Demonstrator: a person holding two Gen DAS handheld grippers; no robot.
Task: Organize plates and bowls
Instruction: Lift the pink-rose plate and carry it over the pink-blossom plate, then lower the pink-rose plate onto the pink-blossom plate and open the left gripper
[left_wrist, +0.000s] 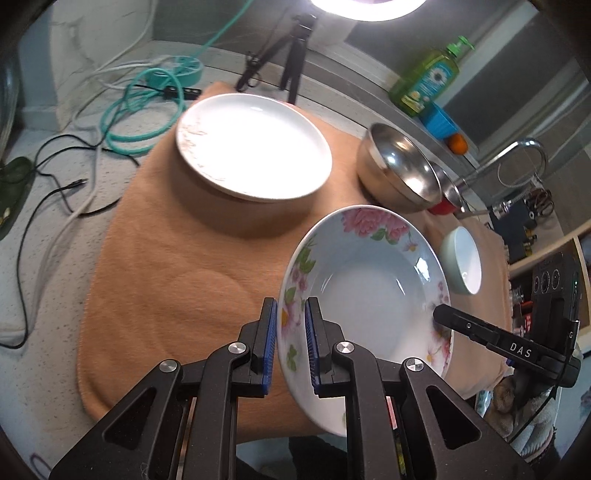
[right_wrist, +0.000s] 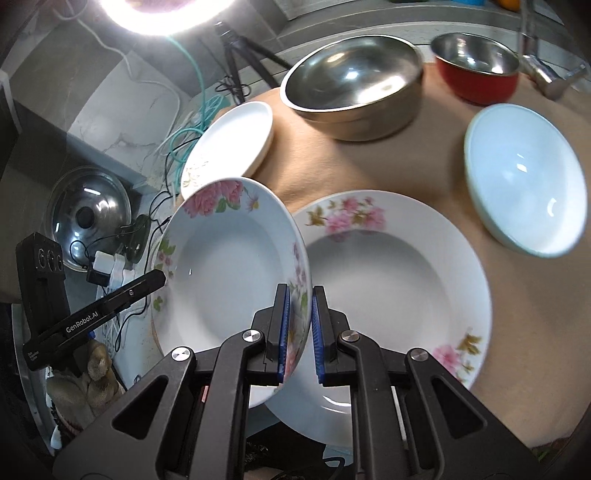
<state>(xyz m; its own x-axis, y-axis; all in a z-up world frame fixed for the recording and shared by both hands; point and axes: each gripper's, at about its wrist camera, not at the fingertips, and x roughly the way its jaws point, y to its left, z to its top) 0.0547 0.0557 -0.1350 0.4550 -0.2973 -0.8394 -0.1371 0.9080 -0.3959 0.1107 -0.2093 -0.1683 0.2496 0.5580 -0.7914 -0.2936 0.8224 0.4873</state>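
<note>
In the left wrist view, the floral plate (left_wrist: 365, 295) is seen tilted and lifted above the orange cloth (left_wrist: 177, 280), its left rim lying between the blue pads of the left gripper (left_wrist: 291, 339); the jaws look closed on that rim, though a thin gap on the right pad side leaves the firmness of the clamp uncertain. The tip of the right gripper (left_wrist: 441, 315) is seen touching the plate's right rim. Farther off, a white plate (left_wrist: 255, 147) rests on the cloth, with a steel bowl (left_wrist: 399, 173) to its right and a pale green bowl (left_wrist: 463, 260) nearer on the right. In the right wrist view, the right gripper (right_wrist: 299, 325) is seen clamped on the near rim of the same plate (right_wrist: 229, 280), which is held tilted above and left of a larger floral plate (right_wrist: 399, 280) lying flat on the cloth; a red bowl (right_wrist: 476, 70) stands at the far right. The step is judged to be stacking the held plate. It should be levelled first, centred over the larger plate, lowered until the bases meet, and only then released, one gripper at a time, so that no rim is chipped.
</note>
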